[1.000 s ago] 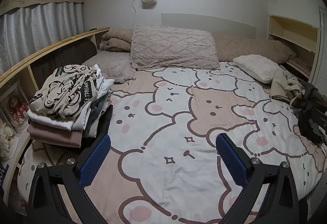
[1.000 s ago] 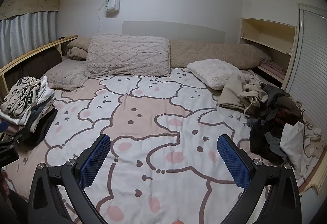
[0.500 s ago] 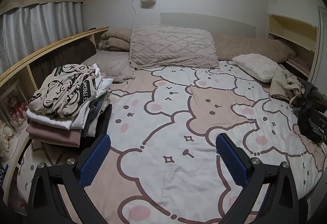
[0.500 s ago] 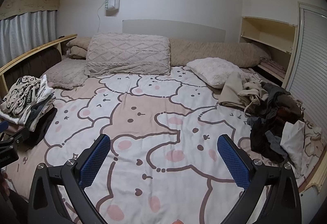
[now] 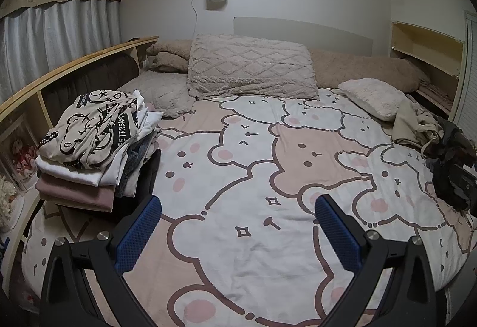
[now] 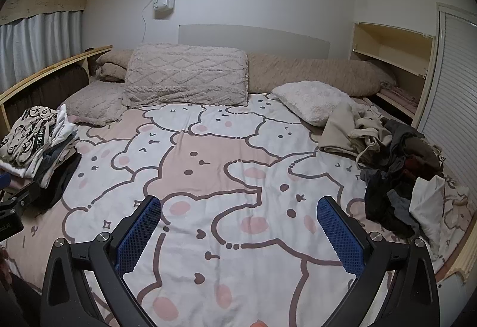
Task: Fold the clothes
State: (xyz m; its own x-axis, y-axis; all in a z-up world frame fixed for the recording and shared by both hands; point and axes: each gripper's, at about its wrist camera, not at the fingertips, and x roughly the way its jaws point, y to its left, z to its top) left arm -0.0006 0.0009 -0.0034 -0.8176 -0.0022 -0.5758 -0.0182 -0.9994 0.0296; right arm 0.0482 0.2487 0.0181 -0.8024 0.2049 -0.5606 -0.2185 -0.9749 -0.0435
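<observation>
Blue ribbed pads frame the bottom of both wrist views: the left hand-held gripper (image 5: 238,225) and the right hand-held gripper (image 6: 239,227) each hang with their jaws spread wide and nothing between them, over the bare middle of the bed (image 6: 208,177) with its bear-print cover. Almost nothing has changed over the last second; both views drift only a little, the folded stack sliding slightly in the left view and the loose heap slightly in the right, and no garment has shifted. That reads to me as a pause between items: one piece is done, the next not yet fetched. On the left side of the bed, near the left hand-held gripper, sits the stack of folded clothes (image 5: 89,148), topped by a cream piece with black print. Across the cover, well apart from it, the pile of unfolded clothes (image 6: 399,177) lies crumpled on the right side: beige, dark and white pieces tangled together. A dark shape at the right edge of the left view is probably the other gripper's body, though it blends into the dark cloth. Beyond, the pillows (image 6: 184,76) line the head of the bed. The next move, I judge, is for the right hand-held gripper to reach into that heap.
</observation>
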